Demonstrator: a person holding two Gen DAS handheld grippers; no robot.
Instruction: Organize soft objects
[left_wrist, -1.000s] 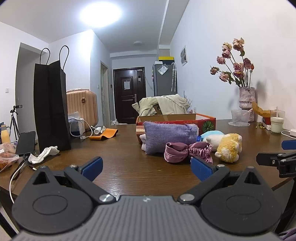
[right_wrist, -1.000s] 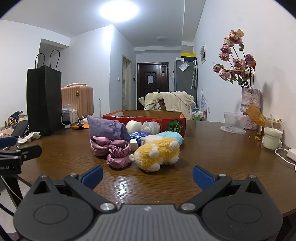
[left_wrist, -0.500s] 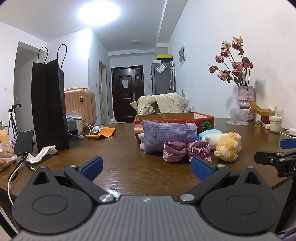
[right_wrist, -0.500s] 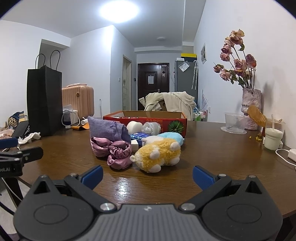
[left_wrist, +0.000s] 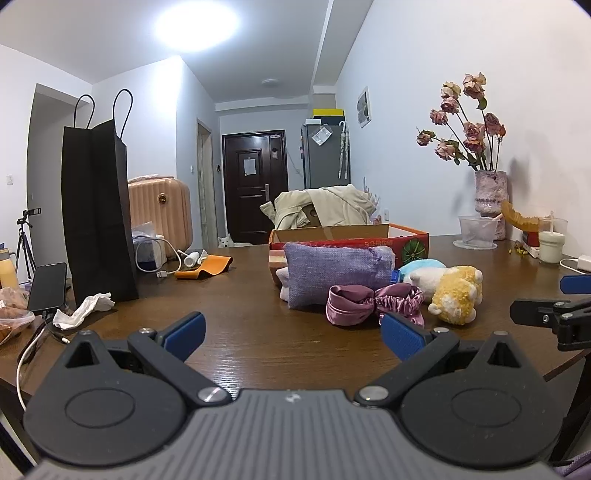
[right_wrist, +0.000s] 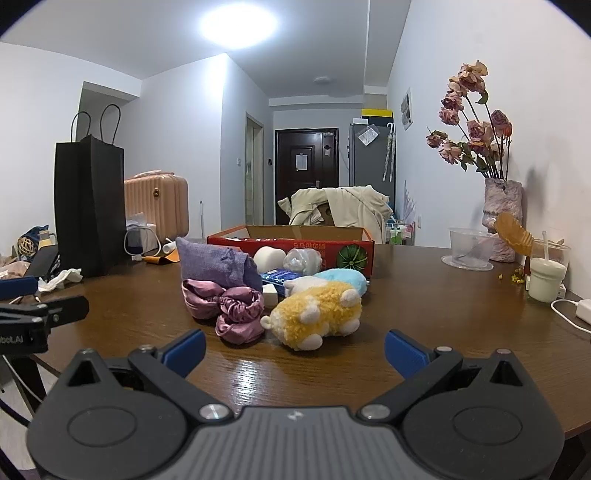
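Note:
A pile of soft things lies mid-table before an open red cardboard box (right_wrist: 291, 243) (left_wrist: 369, 242): a purple fabric pouch (left_wrist: 338, 271) (right_wrist: 216, 264), a pink satin scrunchie (left_wrist: 373, 302) (right_wrist: 227, 308), a yellow-and-white plush (right_wrist: 317, 317) (left_wrist: 456, 293), a light-blue plush (right_wrist: 341, 278) and a white soft lump (right_wrist: 269, 257). My left gripper (left_wrist: 291, 332) is open and empty, short of the pile. My right gripper (right_wrist: 293, 349) is open and empty, just in front of the yellow plush.
A tall black paper bag (left_wrist: 98, 210), a phone (left_wrist: 47, 286), a crumpled tissue (left_wrist: 83, 306) and cables lie left. A vase of dried roses (right_wrist: 500, 218), a clear bowl (right_wrist: 469, 247) and a cup with a straw (right_wrist: 546, 277) stand right. The table's front edge is close below both grippers.
Both grippers have edged slightly, the view shifting a little; the objects on the table have not moved. Both stay open.

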